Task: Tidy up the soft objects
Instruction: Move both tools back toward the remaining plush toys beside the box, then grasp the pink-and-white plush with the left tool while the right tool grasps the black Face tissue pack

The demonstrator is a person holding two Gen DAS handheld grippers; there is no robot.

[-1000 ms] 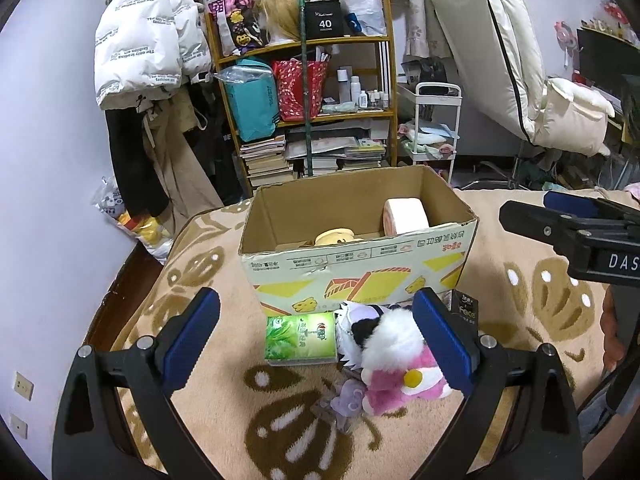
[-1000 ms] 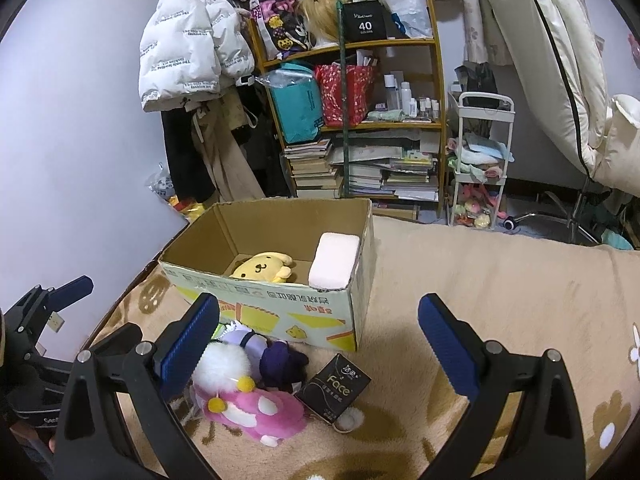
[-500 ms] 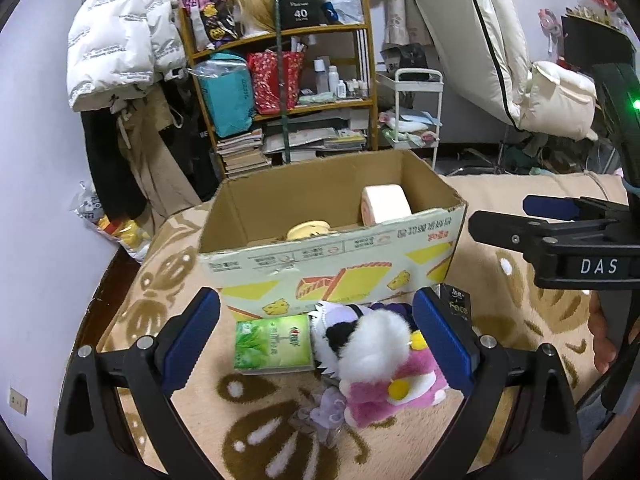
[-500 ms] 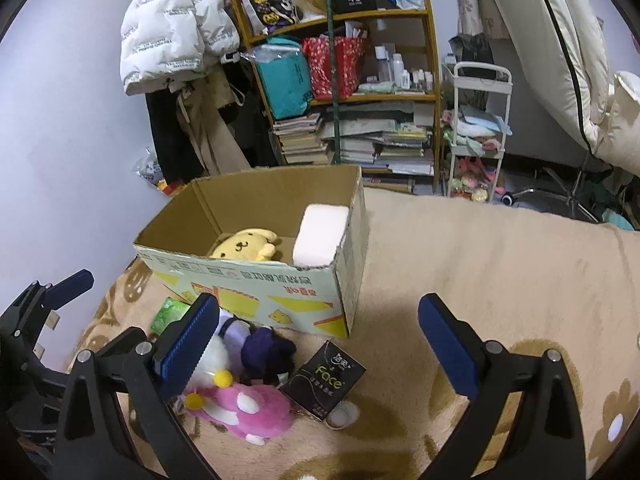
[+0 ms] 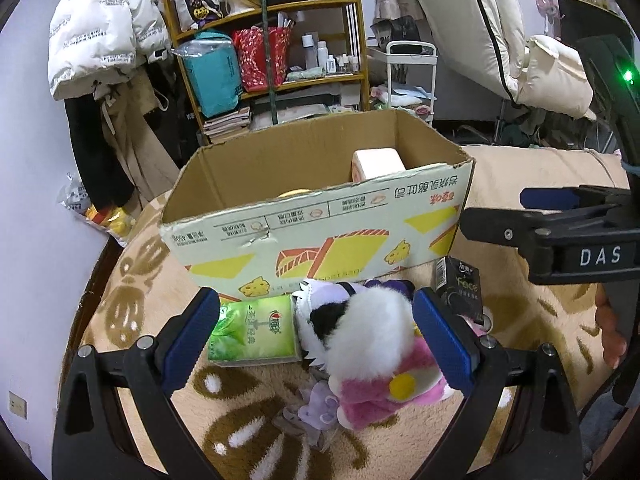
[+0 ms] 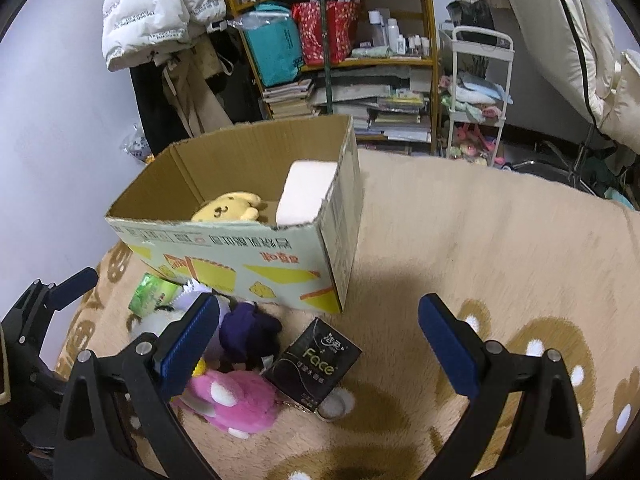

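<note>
Your left gripper (image 5: 316,332) was spread wide, its blue pads either side of the pink plush (image 5: 372,344) and the green pack (image 5: 256,330), not touching either. The plush lay on the rug (image 5: 520,332) just in front of the box (image 5: 320,236), with the green pack touching its left side and a black pack (image 5: 460,290) to its right. Your right gripper (image 6: 320,344) was also spread and held nothing, hovering over the rug near the box's corner; the black pack (image 6: 316,364) lay between its pads, nearer the left one, and the plush (image 6: 236,398) sat at the left pad. Inside the box, a yellow plush (image 6: 228,209) lay beside a white pack (image 6: 306,192) leaning against the right wall.
</note>
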